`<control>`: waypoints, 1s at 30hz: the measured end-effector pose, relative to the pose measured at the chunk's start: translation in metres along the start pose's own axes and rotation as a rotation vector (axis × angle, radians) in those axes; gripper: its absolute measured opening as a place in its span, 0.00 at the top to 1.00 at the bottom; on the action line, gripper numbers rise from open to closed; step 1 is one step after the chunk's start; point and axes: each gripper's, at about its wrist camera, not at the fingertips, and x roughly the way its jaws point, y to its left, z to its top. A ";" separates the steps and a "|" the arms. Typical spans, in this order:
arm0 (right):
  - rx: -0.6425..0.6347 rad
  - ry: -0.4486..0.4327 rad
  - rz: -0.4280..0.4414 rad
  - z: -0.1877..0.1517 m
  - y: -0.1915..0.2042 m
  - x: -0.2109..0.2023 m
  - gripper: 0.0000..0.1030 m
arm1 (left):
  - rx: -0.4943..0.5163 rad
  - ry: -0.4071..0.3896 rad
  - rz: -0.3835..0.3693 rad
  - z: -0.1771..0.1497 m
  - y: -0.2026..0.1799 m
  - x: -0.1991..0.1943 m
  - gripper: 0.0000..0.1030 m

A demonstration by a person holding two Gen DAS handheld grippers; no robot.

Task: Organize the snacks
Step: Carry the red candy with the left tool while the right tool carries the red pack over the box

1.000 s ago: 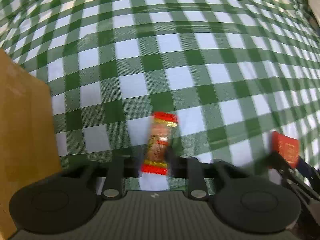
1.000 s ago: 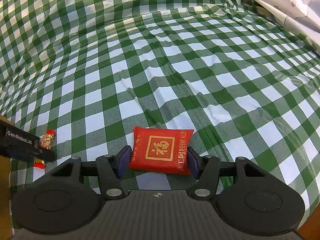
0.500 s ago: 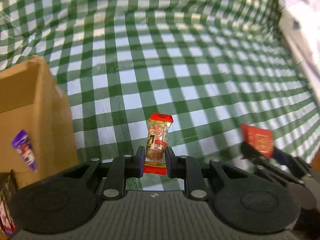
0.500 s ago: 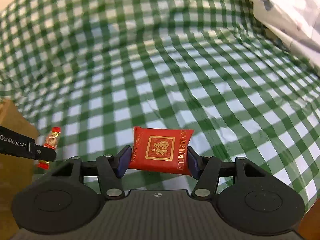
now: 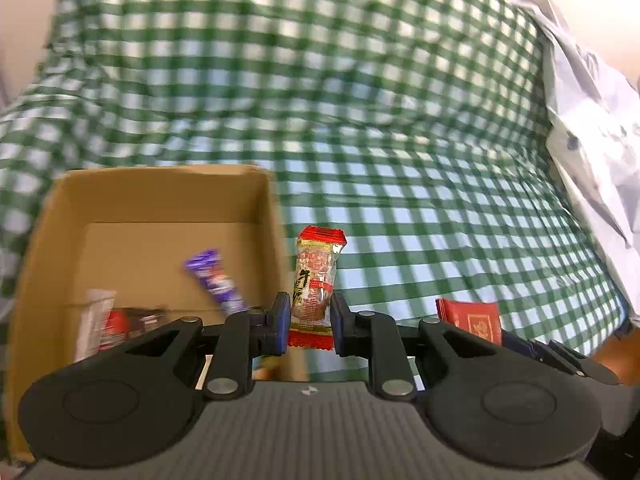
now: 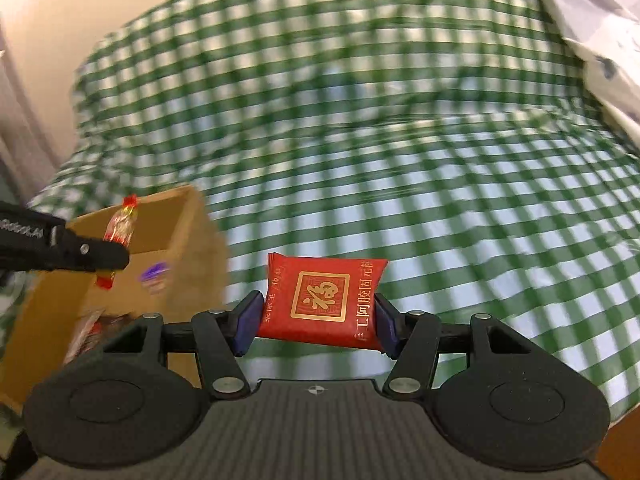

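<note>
My left gripper point(image 5: 307, 322) is shut on a slim clear snack packet with red ends point(image 5: 316, 280), held upright above the right wall of an open cardboard box point(image 5: 160, 184). Inside the box lie a purple wrapper point(image 5: 214, 280) and a few other snacks point(image 5: 116, 322). In the right wrist view my right gripper point(image 6: 316, 326) is shut on a red pouch with a gold emblem point(image 6: 322, 300), lifted above the cloth. The left gripper point(image 6: 80, 254) with its slim packet point(image 6: 122, 228) shows at the left, over the box point(image 6: 188, 248). The red pouch point(image 5: 472, 318) also appears low right in the left wrist view.
A green and white checked cloth point(image 5: 400, 160) covers the whole surface, wrinkled at the back. A crumpled white plastic bag point(image 5: 592, 128) lies along the right side. A pale wall point(image 6: 48, 60) rises behind the far left edge.
Both grippers rose with their snacks still held. The left one swung toward the box, whose open inside and contents came into view. The cloth now looks farther below.
</note>
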 end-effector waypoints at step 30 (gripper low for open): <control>-0.233 0.020 0.233 -0.026 0.148 -0.065 0.41 | -0.173 -0.079 0.136 -0.067 0.128 -0.112 0.78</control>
